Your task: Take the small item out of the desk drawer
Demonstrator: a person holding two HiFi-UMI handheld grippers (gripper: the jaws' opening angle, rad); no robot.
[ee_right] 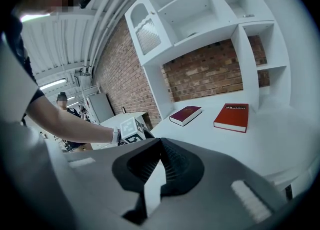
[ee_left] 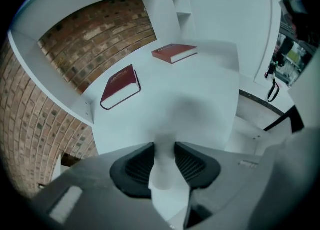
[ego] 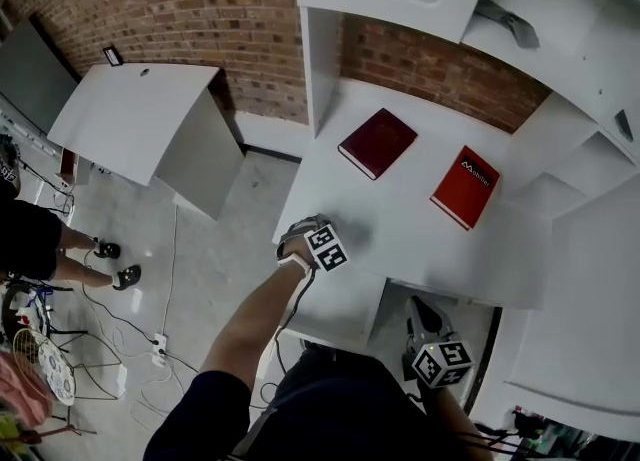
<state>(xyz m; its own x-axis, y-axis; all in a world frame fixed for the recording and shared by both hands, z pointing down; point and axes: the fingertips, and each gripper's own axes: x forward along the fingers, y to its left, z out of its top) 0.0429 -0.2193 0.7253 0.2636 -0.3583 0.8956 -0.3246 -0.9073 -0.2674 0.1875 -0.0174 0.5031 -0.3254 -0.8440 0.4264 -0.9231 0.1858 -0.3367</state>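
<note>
Reading "Mobilier", red book (ee_right: 231, 116) lies on desk (ee_right: 210, 134).

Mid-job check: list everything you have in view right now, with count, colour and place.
white desk with hutch shelves: one, white, against the brick wall.
dark red hardcover book: one, dark red, flat on the desk, left of the other book.
bright red book with white lettering: one, bright red, flat on the desk, toward its right.
red brick wall: one, red-brown, behind the desk.
pale grey side table: one, pale grey, left of the desk by the wall.
white power strip: one, white, on the floor among cables.
bystander: one, dark clothing, far left.
left tool: one, grey, over the desk's front edge, jaws apart, empty.
right tool: one, grey, low before the desk, jaws together, empty.
</note>
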